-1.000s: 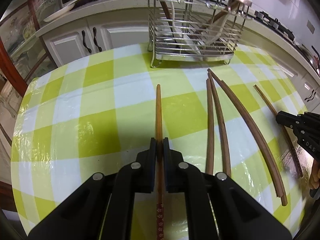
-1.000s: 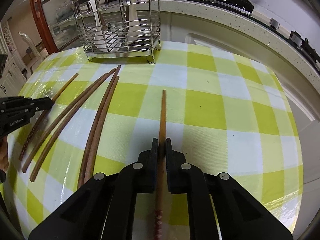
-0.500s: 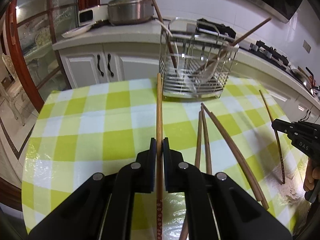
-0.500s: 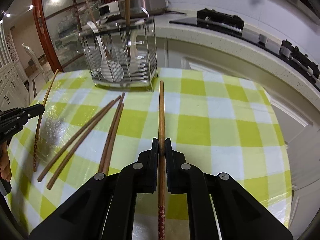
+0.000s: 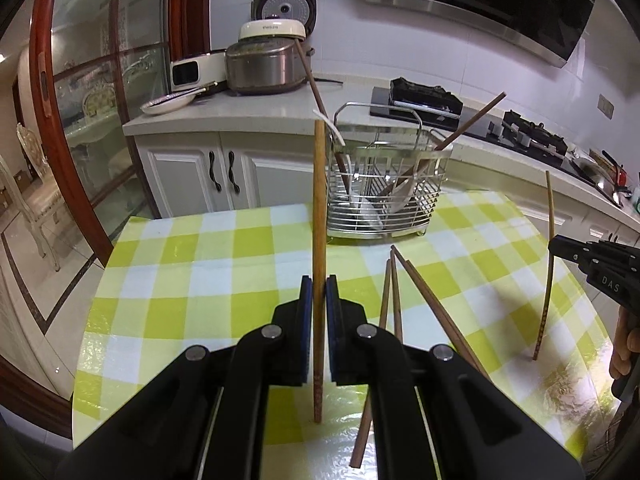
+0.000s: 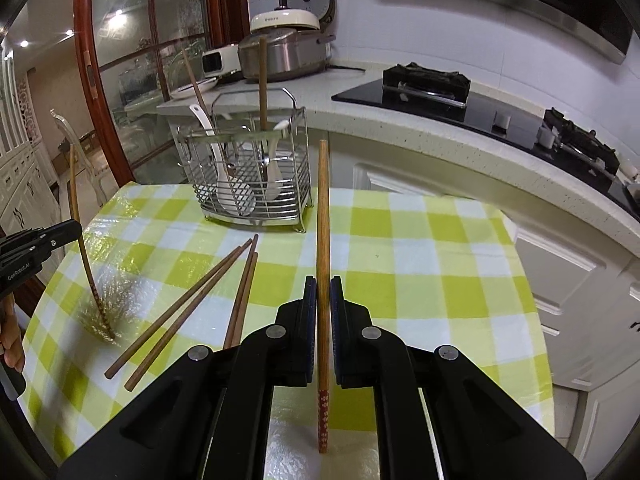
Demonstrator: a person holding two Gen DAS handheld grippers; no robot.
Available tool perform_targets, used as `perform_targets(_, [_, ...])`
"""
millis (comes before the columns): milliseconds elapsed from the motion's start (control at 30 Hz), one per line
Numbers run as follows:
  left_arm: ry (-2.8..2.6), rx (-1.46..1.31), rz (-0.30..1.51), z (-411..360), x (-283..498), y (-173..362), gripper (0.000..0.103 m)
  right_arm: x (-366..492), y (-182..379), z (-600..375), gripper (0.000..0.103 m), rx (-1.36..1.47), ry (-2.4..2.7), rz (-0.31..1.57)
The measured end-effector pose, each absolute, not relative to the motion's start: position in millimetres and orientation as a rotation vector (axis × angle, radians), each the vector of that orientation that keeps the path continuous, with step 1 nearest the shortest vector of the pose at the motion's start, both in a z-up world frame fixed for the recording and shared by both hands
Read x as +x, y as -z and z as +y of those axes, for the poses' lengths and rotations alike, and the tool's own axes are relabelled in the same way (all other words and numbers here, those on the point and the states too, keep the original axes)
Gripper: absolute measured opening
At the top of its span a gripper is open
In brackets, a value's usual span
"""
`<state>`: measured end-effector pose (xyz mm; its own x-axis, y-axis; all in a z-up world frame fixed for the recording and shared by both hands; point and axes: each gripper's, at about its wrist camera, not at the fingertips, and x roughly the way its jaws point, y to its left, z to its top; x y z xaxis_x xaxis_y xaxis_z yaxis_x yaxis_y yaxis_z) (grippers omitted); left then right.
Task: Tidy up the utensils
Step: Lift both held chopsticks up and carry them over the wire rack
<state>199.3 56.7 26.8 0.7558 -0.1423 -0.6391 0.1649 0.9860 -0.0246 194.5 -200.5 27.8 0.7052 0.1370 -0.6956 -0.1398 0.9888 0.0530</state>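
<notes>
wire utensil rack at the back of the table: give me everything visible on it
The wire utensil rack is a shiny metal basket of thin rods, boxy, with a looped top rim and small feet. It stands upright on the green-checked tablecloth near the table's far edge, in front of the counter. Inside lean white spoons and a few brown chopsticks that poke above the rim. Neither gripper touches it.

Home kitchen, rice cooker (image 5: 264, 62) on countertop (image 5: 248, 110), gas hob (image 6: 424, 80), range hood (image 5: 480, 0)

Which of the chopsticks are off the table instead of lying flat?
Two lighter ones with patterned ends: one clamped in the left hand-held gripper, one in the right. Four darker chopsticks lie flat.
</notes>
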Motion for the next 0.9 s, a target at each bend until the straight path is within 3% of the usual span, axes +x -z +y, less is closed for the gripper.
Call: perform_targets(900, [0.198, -0.014, 0.605, 40.5, 186.0, -58.7, 0.007, 174.5, -65.1, -214.8, 0.008, 0.042, -0.138, 0.655])
